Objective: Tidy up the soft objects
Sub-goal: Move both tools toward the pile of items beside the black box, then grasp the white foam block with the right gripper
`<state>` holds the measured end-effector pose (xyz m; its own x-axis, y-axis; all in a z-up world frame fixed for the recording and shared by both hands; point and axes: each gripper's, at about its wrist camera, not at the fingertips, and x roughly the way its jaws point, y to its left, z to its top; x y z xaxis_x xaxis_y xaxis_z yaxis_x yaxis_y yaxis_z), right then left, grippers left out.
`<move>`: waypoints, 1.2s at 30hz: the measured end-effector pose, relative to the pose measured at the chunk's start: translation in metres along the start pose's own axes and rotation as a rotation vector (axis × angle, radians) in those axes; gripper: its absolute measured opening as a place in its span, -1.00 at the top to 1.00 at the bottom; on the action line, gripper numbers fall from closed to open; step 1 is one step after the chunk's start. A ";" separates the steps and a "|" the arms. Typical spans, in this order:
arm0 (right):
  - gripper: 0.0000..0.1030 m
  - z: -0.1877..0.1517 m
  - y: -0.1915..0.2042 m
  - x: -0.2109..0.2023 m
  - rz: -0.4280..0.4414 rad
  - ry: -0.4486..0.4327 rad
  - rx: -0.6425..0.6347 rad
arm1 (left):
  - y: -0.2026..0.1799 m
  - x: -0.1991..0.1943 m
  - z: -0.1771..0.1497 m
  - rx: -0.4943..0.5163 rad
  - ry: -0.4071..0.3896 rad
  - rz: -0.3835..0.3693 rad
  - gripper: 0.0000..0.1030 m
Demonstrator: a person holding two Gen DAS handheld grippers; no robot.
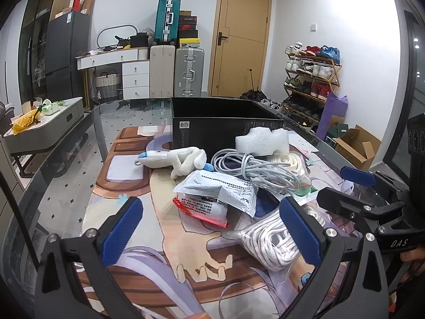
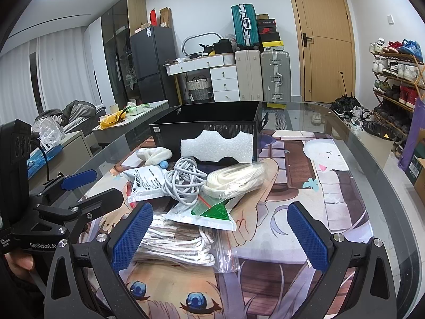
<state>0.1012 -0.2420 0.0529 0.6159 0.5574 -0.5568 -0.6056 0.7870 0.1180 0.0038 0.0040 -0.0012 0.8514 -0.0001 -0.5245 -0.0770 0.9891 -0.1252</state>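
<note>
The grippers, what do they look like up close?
Both grippers are black frames with silver screws. The left gripper and the right gripper each have two fingers with bumpy blue pads. One body reads "DAS", the other "GenRobot.AI". A black cable runs by the left one.

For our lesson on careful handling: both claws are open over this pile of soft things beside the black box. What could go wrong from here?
1. The grey cable lies tangled across the bags, so lifting it may drag the printed pouch along.
2. The foam block leans on the black box and could topple if nudged.
3. The rope's clear bag looks slippery to pinch.
</note>
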 end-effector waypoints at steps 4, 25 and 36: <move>-0.99 0.000 0.000 0.000 0.000 0.001 -0.001 | 0.000 0.000 0.000 -0.001 0.001 0.001 -1.00; -0.99 0.007 -0.009 0.007 -0.043 0.050 -0.013 | 0.003 0.006 0.005 0.014 0.047 0.028 -1.00; -0.99 0.022 -0.022 0.017 -0.056 0.111 0.007 | 0.013 0.019 0.019 -0.003 0.085 0.014 -1.00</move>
<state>0.1358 -0.2438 0.0595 0.5890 0.4799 -0.6502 -0.5679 0.8182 0.0896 0.0291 0.0199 0.0029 0.8030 0.0012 -0.5960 -0.0906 0.9886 -0.1201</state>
